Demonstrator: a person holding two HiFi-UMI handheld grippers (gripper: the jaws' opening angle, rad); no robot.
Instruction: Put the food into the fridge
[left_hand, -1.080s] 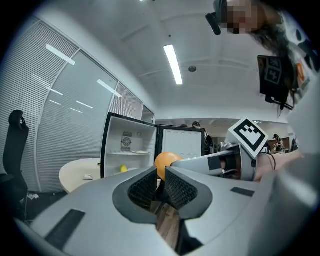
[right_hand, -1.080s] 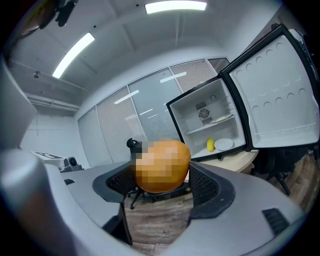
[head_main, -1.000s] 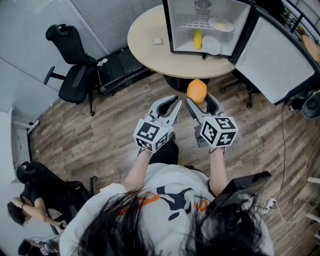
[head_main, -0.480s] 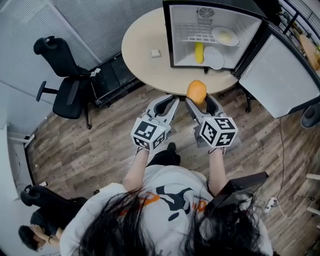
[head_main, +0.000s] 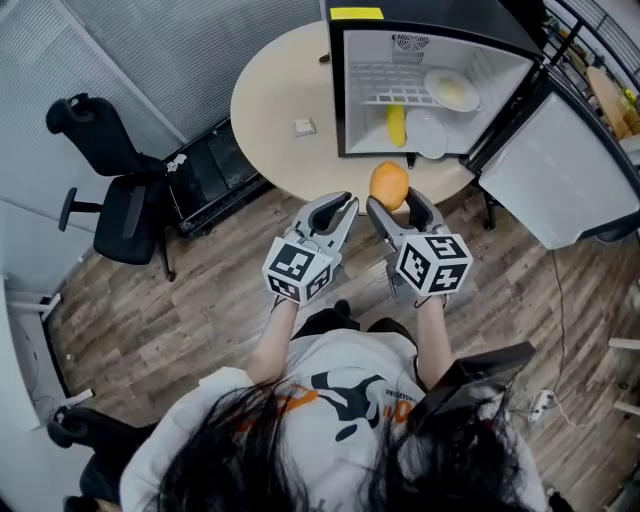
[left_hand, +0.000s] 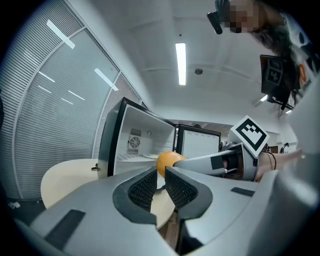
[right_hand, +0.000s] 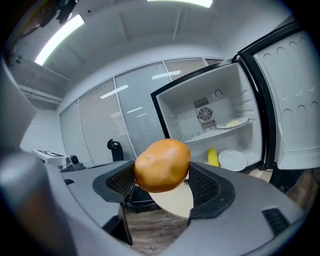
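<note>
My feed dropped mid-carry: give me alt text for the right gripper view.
The right gripper grips an orange fruit, facing an open fridge on a table. Inside: a plate with food on the shelf, a yellow item and an empty white plate below.

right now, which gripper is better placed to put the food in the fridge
Right. The right gripper holds the orange food, facing the open fridge; the left gripper is shut and empty.

Round beige table (head_main: 270, 105), small white object (head_main: 304, 127) on it; black office chair (head_main: 125, 215) left, wood floor (head_main: 180, 310).
</note>
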